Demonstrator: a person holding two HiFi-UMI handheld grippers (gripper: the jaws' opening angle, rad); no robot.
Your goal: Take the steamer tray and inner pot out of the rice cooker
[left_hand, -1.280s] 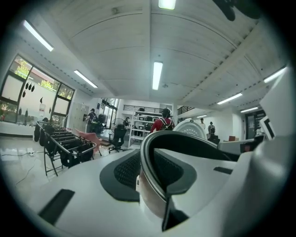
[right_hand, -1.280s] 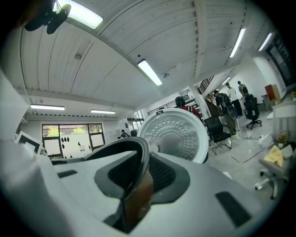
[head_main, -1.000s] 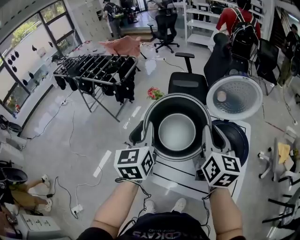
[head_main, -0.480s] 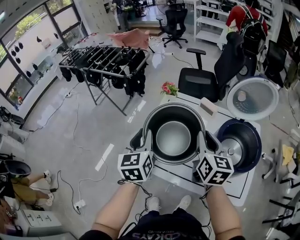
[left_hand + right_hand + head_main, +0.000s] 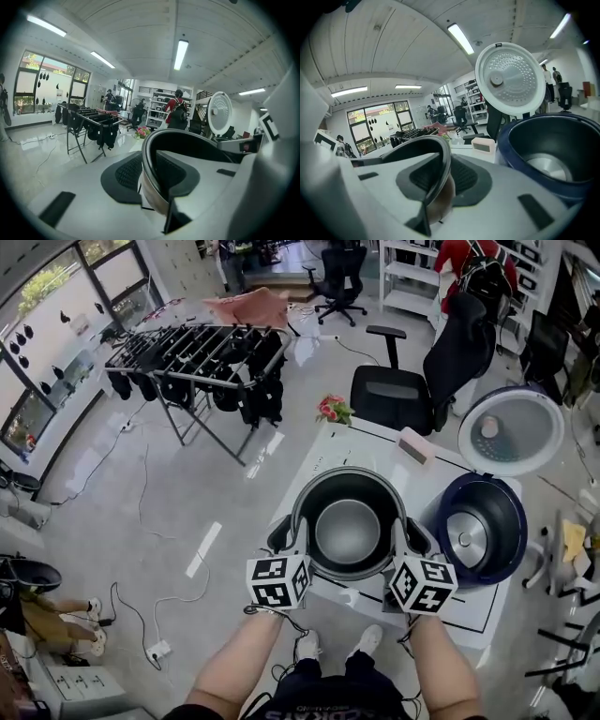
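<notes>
- Clamping the inner pot (image 5: 348,531) by opposite rim edges, my left fingers (image 5: 119,174) and right fingers (image 5: 465,180) both grasping it.
- I judge it stiff, smooth, likely slippery metal.

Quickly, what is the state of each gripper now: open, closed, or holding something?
Left gripper: closed on the left rim of the inner pot.
Right gripper: closed on the right rim of the inner pot.

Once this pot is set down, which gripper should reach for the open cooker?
Right, probably. The right gripper clamps the inner pot on the rim side next to the rice cooker, which stands open beside it. The left gripper grips the opposite rim, with the pot between it and the cooker.
</notes>
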